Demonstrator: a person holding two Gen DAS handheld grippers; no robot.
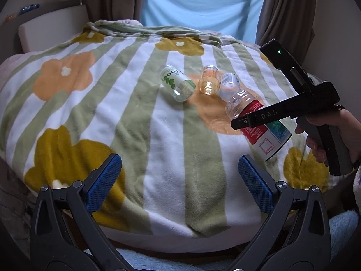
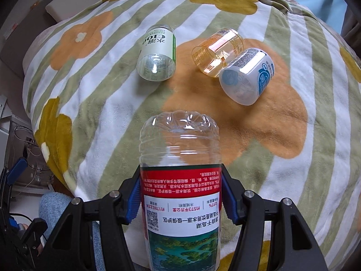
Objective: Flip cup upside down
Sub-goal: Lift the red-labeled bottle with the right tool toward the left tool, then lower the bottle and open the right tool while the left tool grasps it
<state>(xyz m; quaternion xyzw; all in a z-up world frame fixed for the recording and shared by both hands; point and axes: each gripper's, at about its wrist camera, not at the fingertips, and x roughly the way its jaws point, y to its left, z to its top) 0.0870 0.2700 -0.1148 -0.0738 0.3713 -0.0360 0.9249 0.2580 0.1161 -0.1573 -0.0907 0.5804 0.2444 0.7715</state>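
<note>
My right gripper (image 2: pixel 180 201) is shut on a clear cup with a red and white label (image 2: pixel 180 192), cut from a bottle, and holds it tilted above the blanket; its closed base points away from me. In the left wrist view the same cup (image 1: pixel 255 119) hangs at the right in the right gripper (image 1: pixel 248 120). Three other cups lie on their sides on the blanket: a green-labelled one (image 2: pixel 158 54), an orange one (image 2: pixel 217 52) and a blue-labelled one (image 2: pixel 247 76). My left gripper (image 1: pixel 179 180) is open and empty over the near edge of the blanket.
A striped flower blanket (image 1: pixel 135 117) covers a rounded soft surface. Brown curtains (image 1: pixel 282 13) and a blue sheet (image 1: pixel 198 4) hang behind it. A white cushion (image 1: pixel 52 27) stands at the back left. A blue towel (image 2: pixel 54 205) lies below the near edge.
</note>
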